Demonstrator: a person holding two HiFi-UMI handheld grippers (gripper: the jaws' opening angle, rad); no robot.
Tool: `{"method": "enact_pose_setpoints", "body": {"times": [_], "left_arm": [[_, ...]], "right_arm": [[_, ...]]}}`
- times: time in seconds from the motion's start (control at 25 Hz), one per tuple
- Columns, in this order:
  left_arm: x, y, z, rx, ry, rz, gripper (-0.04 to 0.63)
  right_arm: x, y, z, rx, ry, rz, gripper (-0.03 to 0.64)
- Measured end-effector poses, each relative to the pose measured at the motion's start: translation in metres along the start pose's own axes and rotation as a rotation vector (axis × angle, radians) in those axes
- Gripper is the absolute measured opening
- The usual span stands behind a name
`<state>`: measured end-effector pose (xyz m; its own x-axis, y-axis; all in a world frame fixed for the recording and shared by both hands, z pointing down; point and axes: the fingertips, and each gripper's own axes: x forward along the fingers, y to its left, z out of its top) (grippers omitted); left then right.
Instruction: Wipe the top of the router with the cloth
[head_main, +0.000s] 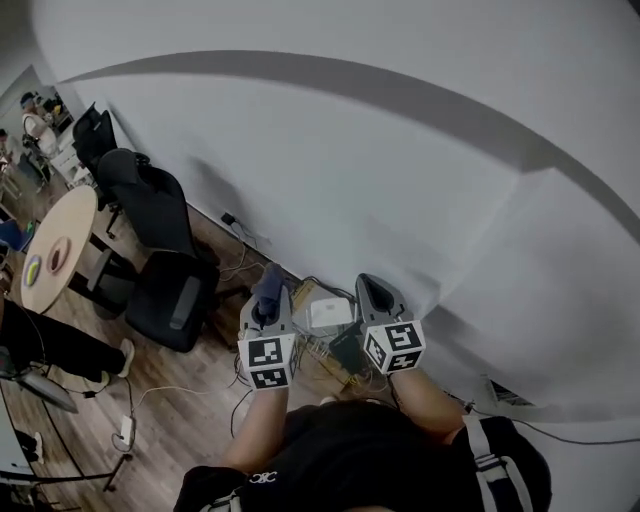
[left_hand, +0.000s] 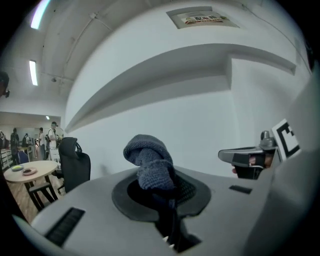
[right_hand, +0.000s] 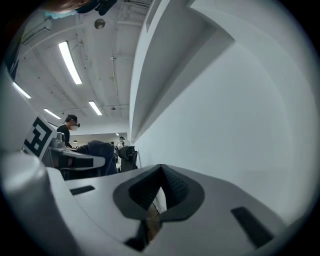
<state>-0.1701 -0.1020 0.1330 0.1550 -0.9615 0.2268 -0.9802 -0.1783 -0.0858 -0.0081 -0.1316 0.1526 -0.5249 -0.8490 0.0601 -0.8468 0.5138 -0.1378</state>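
Note:
The white router (head_main: 328, 312) sits low by the wall among cables, between and beyond my two grippers. My left gripper (head_main: 268, 296) is shut on a dark blue knitted cloth (head_main: 270, 280). In the left gripper view the cloth (left_hand: 149, 162) bunches up out of the jaws of that gripper (left_hand: 156, 186), and the right gripper (left_hand: 246, 157) shows to its right. My right gripper (head_main: 372, 292) is held level beside the left one. Its jaws (right_hand: 161, 172) meet at the tips with nothing between them. The router is hidden in both gripper views.
A white wall (head_main: 400, 170) rises straight ahead. Black office chairs (head_main: 160, 235) and a round wooden table (head_main: 55, 245) stand to the left on the wooden floor. Cables (head_main: 330, 355) and a power strip (head_main: 126, 430) lie on the floor. People stand far off at the left (left_hand: 52, 135).

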Motion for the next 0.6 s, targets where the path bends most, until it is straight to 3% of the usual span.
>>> {"method": "enact_pose_setpoints", "body": {"times": [0.28,0.6], "left_arm": [[0.005,-0.001,0.018,-0.057,-0.038,0.008,0.044],[0.015,0.008,0.022,-0.062,-0.029,0.035,0.044]], "right_arm": [[0.019,0.002,0.032,-0.019,-0.046,0.034,-0.002],[0.037,0.0,0.04,-0.014,-0.033,0.06,-0.002]]}}
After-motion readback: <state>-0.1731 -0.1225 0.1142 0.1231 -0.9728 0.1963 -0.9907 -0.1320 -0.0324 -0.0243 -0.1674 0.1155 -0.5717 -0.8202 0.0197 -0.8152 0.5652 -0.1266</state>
